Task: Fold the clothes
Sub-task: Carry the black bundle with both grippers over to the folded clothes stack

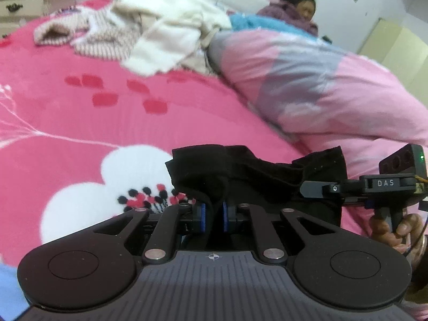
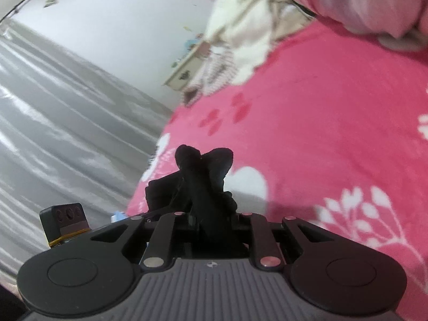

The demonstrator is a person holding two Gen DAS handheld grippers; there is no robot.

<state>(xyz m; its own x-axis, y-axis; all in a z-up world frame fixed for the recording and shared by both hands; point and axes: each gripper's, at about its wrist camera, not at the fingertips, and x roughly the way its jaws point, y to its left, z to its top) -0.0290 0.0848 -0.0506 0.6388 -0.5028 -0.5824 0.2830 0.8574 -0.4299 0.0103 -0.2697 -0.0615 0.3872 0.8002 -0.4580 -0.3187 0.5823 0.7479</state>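
left gripper clamped on black garment | right gripper clamped too (same cloth) | lift evenly, keep edge taut

Black linkage fingers with blue pads, silver rivets

A black garment hangs bunched, lifted above the pink bedsheet.

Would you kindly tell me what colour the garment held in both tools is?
The garment is plain black, seen best in the left wrist view.
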